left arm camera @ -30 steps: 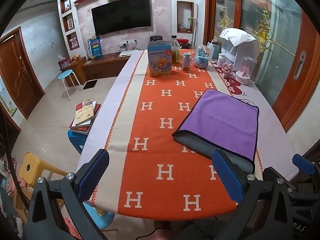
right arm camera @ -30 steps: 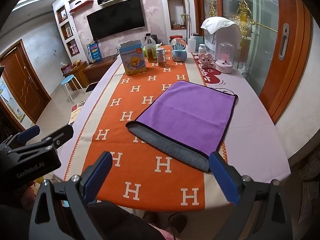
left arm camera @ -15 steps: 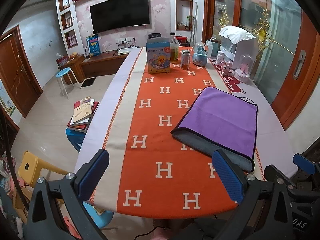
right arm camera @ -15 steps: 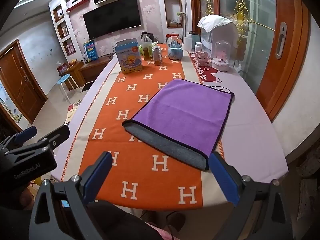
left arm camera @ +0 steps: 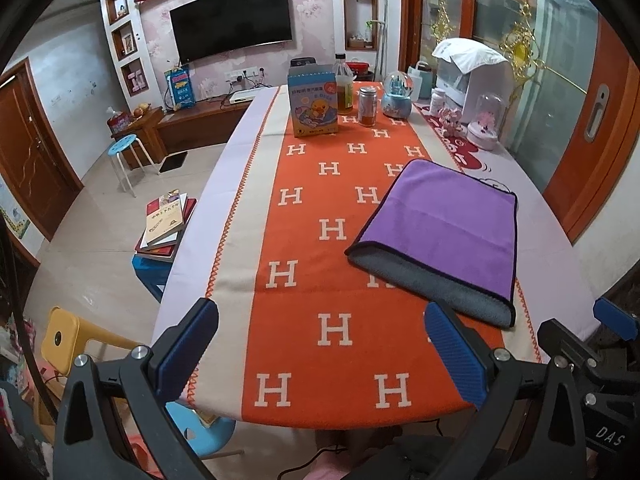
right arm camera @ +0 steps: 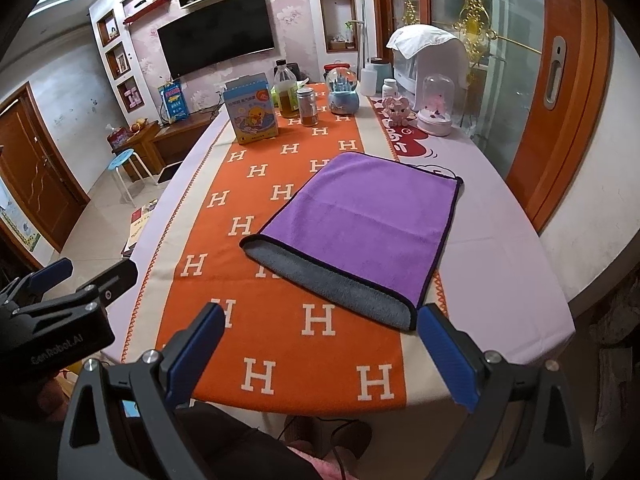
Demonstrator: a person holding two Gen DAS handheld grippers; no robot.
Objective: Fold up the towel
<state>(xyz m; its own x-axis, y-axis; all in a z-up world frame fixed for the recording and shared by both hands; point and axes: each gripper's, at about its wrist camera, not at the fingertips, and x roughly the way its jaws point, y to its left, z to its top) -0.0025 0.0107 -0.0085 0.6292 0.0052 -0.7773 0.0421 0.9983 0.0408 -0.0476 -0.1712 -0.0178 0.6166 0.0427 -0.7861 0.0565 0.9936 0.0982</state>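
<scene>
Lying folded on the table (right arm camera: 500, 216), the purple towel (right arm camera: 360, 216) shows its grey underside at 6 o'clock. Left gripper (left arm camera: 320, 356) hangs spread and empty; right gripper (right arm camera: 320, 356) likewise, clear of the cloth.

The box (left arm camera: 313, 101) print is too small to read.

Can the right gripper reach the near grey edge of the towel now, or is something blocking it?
Probably yes. The right gripper is open, holds nothing, and only bare orange cloth lies between it and the towel.
</scene>
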